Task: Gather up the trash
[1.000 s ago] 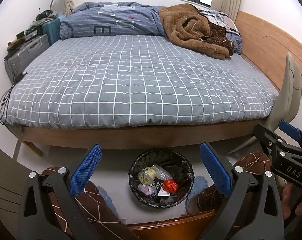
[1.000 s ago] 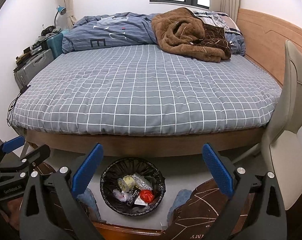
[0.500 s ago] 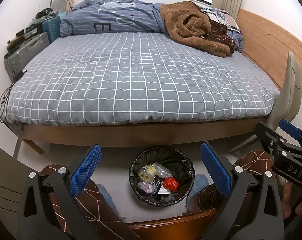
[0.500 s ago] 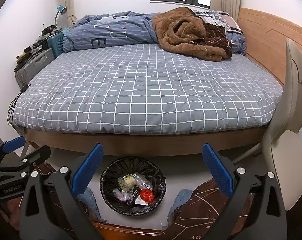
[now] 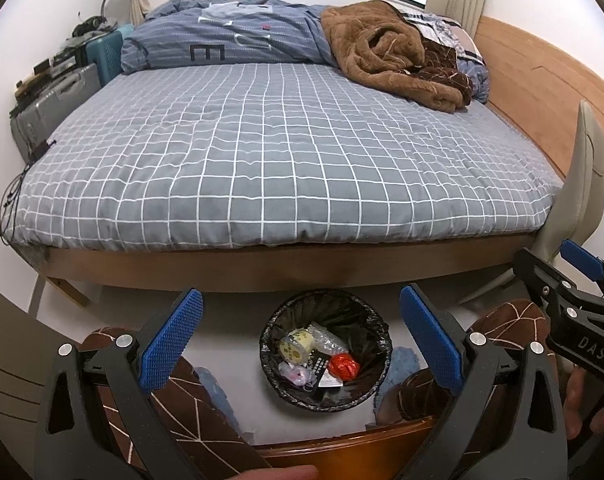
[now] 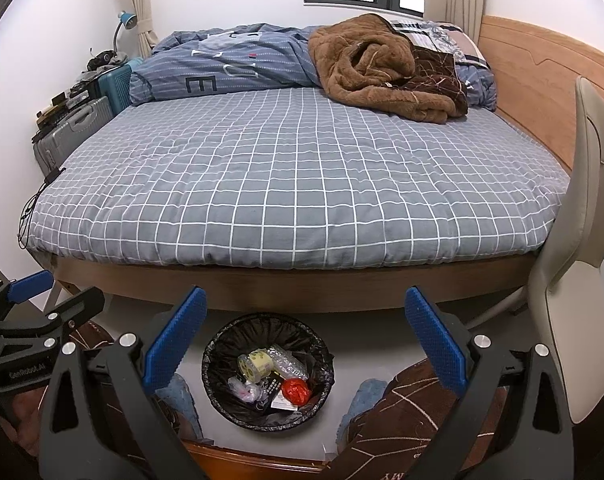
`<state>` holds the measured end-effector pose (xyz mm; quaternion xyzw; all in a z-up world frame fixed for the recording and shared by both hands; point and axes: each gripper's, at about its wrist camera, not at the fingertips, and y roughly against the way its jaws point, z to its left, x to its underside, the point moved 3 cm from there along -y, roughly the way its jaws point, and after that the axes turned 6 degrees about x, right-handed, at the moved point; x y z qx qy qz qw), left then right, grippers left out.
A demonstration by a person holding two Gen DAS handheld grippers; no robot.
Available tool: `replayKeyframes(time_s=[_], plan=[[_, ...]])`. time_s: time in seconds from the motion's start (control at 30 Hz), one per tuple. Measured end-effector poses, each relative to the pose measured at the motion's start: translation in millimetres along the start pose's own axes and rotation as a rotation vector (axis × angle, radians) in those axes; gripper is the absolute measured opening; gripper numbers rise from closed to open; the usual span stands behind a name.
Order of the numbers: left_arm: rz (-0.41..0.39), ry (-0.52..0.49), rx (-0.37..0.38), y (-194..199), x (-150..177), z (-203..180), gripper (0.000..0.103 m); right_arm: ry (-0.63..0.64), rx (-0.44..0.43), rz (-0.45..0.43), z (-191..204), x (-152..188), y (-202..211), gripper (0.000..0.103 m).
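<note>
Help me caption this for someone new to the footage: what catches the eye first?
The big bed in grey checked bedding fills the room, with a crumpled brown blanket heaped near its headboard. Down on the floor in front of it stands a black-lined trash bin holding a tape roll and a red wad, framed by the right gripper, open and empty.

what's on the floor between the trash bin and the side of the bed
Nothing: only bare light floor separates the trash bin from the wooden bed frame. The right wrist view shows that narrow strip most clearly.
</note>
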<state>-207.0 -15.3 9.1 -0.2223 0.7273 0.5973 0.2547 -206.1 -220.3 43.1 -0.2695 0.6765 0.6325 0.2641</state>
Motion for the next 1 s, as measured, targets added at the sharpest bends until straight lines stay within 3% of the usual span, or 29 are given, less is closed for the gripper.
replayKeyframes(time_s=[1.0], plan=[[-0.004,-0.003,0.004,-0.5,0.0,-3.2,0.097,-0.002,-0.001,0.002,0.7,3.7,-1.0,0.095]])
